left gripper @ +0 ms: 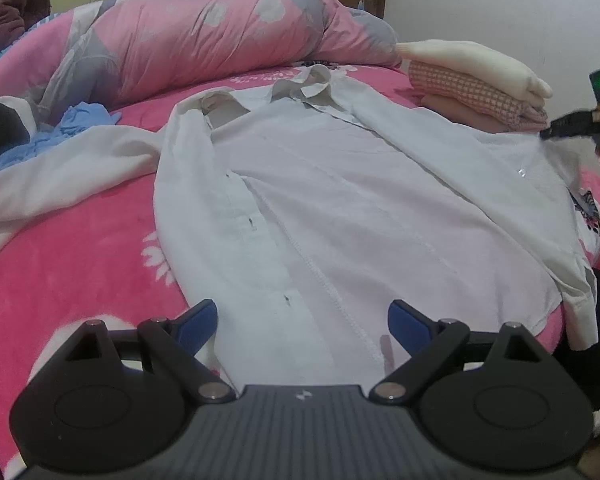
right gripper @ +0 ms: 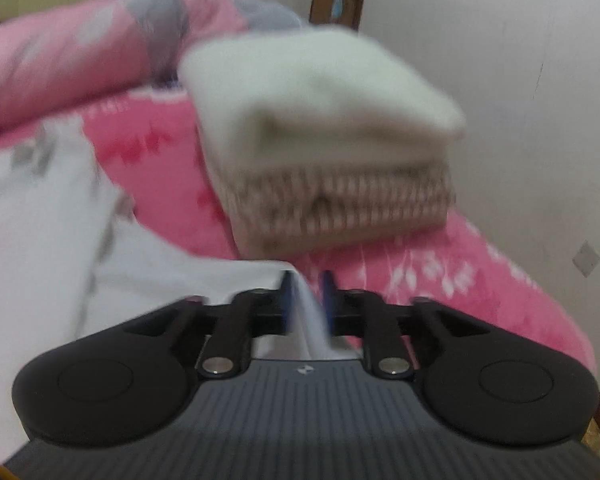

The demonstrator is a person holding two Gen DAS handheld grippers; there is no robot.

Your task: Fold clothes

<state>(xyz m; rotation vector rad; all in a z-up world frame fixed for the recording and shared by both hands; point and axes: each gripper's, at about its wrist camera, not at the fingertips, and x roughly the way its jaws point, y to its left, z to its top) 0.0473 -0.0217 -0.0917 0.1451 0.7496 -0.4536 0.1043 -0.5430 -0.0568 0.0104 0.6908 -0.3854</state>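
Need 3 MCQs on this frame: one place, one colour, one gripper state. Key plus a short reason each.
1. Where is the stack of folded clothes?
A. beside the white shirt's collar end
B. on the floor
C. under the quilt

2. What colour is the top folded item?
A. blue
B. cream
C. black

3. What state is the right gripper in?
A. wide open
B. shut on nothing
C. shut on white fabric

Key: 1 A, the stack lies on the pink bed cover next to the white shirt. 2 B, cream over a checked piece. 3 C, fabric is pinched between the fingers; the left gripper is open.

One white shirt (left gripper: 340,208), three folded garments (left gripper: 476,80), two claws (left gripper: 302,320).
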